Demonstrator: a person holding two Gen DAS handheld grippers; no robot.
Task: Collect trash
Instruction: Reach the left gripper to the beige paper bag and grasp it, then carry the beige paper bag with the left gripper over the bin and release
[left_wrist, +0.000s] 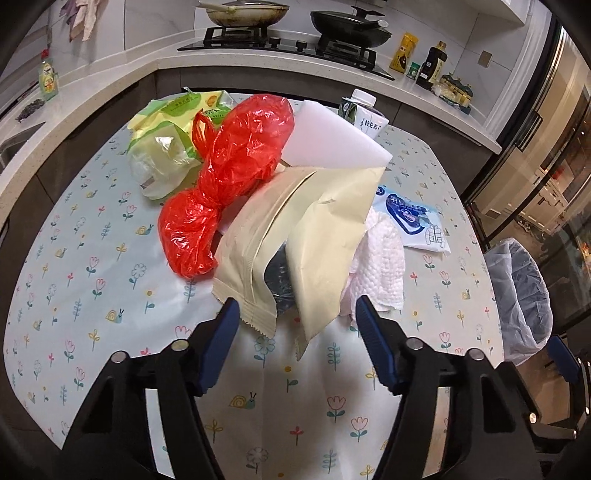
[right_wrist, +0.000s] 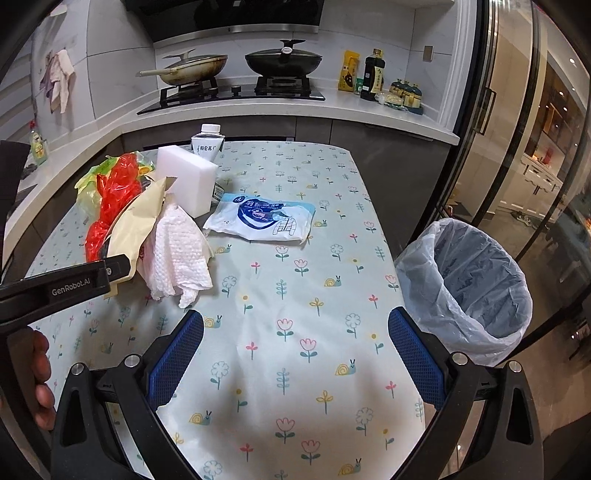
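Left tongs (left_wrist: 295, 317) spread wide, nothing between the blue pads, hovering just short of the cream torn-open paper pouch (left_wrist: 295, 240) at the near edge of the trash pile. Right tongs (right_wrist: 295, 350) also wide, nothing held, over bare floral tablecloth on the table (right_wrist: 295, 387) near its right edge.

Trash pile sits on the left half of the table:
- crumpled red plastic bag (left_wrist: 225, 177), leaning on the pouch's left side
- yellow-green plastic wrapper (left_wrist: 166, 147) behind the red bag, toward the far-left corner
- white rectangular foam block (left_wrist: 332, 140) behind the pouch, touching it
- white milk carton with screw cap (left_wrist: 360, 109) at the far edge, behind the block
- crumpled white paper towel (left_wrist: 380, 266) against the pouch's right side
- flat blue-and-white wet-wipe packet (right_wrist: 262, 218) lying apart from the pile, mid-table

Dark item visible inside the pouch's opening; can't tell what it is.

Round bin with clear plastic liner (right_wrist: 476, 284) stands on the floor just off the table's right edge, open.
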